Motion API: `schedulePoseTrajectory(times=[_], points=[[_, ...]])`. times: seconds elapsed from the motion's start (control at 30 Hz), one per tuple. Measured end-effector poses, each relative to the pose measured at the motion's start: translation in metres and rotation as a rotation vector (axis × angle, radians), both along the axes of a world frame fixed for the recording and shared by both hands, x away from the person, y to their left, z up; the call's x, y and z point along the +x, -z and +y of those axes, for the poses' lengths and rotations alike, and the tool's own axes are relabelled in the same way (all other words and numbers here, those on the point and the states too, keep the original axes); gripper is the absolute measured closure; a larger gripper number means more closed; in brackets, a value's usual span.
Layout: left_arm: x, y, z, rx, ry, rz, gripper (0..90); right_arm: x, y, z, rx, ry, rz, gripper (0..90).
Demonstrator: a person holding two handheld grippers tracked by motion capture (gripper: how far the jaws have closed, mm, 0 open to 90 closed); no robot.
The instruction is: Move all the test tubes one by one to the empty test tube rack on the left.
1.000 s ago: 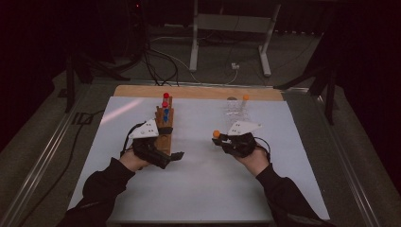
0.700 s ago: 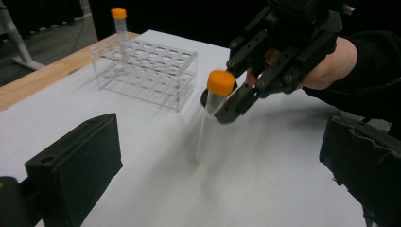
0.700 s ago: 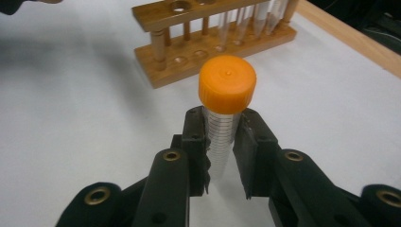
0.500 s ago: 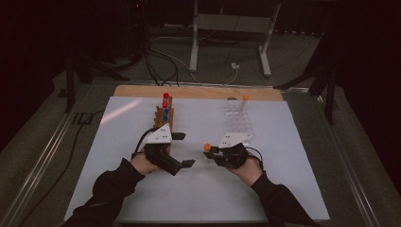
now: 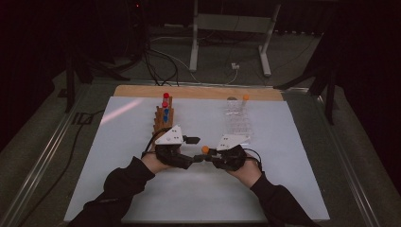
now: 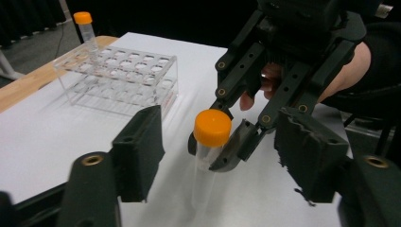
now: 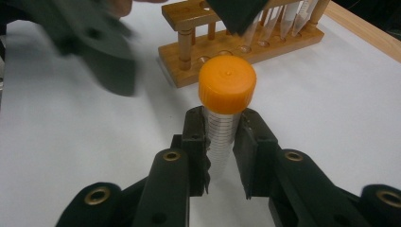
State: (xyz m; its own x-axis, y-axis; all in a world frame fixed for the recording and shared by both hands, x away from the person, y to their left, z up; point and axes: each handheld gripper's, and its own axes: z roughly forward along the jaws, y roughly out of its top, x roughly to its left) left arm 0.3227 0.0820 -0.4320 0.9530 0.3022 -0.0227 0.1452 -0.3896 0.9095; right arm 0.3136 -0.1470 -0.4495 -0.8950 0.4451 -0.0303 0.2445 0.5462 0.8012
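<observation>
The tube's (image 7: pixel 221 142) lower end is hidden behind the right gripper (image 7: pixel 222 146), clamped just below its orange cap (image 6: pixel 212 127). The left gripper (image 6: pixel 222 156), jaws just closing, straddles it without contact. Clear rack (image 6: pixel 124 80) holds one capped tube (image 6: pixel 85 29); wooden rack (image 7: pixel 246 40) holds several, tops cut off.

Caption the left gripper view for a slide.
Right claw holds an orange-capped tube upright between the open left claw's jaws, which have just been closing; clear rack behind.

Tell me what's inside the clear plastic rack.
One orange-capped tube stands in a far corner hole of the clear rack; the other holes I can see look empty. The rack's far side is hidden.
</observation>
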Motion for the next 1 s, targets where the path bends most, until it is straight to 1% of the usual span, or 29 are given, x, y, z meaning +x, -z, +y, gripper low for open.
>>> schedulePoseTrajectory(times=[0.07, 0.1, 0.23, 0.37, 0.47, 0.6, 0.73, 0.83, 0.87, 0.9, 0.93, 1.0], points=[[0.001, 0.001, -0.003, 0.005, -0.008, -0.005, 43.7, 0.0, 0.0, 0.0, 0.004, -0.001, 0.002, 75.1], [0.001, 0.001, -0.003, 0.003, -0.004, -0.007, 47.4, 0.0, 0.0, 0.0, 0.003, 0.0, 0.001, 75.1], [0.002, 0.001, -0.007, 0.006, -0.006, -0.016, 57.2, 0.0, -0.001, 0.0, 0.003, -0.001, 0.0, 75.1], [0.004, 0.002, -0.01, 0.014, 0.004, -0.017, 64.6, 0.0, -0.001, -0.001, 0.006, 0.002, 0.001, 75.0], [0.004, 0.003, -0.012, 0.022, 0.006, -0.023, 68.5, 0.0, -0.001, -0.001, 0.006, 0.004, 0.002, 75.0], [0.004, 0.003, -0.013, 0.028, 0.0, -0.027, 70.1, 0.0, -0.001, -0.002, 0.007, 0.004, 0.006, 75.0], [0.004, 0.001, -0.013, 0.034, 0.005, -0.04, 70.8, 0.001, -0.002, -0.002, 0.013, 0.008, 0.006, 75.0], [0.004, 0.0, -0.013, 0.03, 0.007, -0.039, 71.0, 0.001, -0.003, -0.003, 0.018, 0.007, 0.007, 74.3], [0.004, -0.001, -0.012, 0.032, 0.003, -0.043, 71.0, 0.001, -0.004, -0.003, 0.022, 0.008, 0.012, 73.4], [0.004, -0.002, -0.012, 0.031, 0.0, -0.042, 71.0, 0.001, -0.004, -0.003, 0.021, 0.013, 0.011, 70.1], [0.005, -0.004, -0.011, 0.029, -0.005, -0.045, 71.1, 0.001, -0.004, -0.003, 0.022, 0.016, 0.007, 69.9], [0.006, -0.007, -0.007, 0.021, -0.011, -0.045, 71.1, 0.003, -0.005, -0.006, 0.039, 0.026, 0.008, 62.7]])
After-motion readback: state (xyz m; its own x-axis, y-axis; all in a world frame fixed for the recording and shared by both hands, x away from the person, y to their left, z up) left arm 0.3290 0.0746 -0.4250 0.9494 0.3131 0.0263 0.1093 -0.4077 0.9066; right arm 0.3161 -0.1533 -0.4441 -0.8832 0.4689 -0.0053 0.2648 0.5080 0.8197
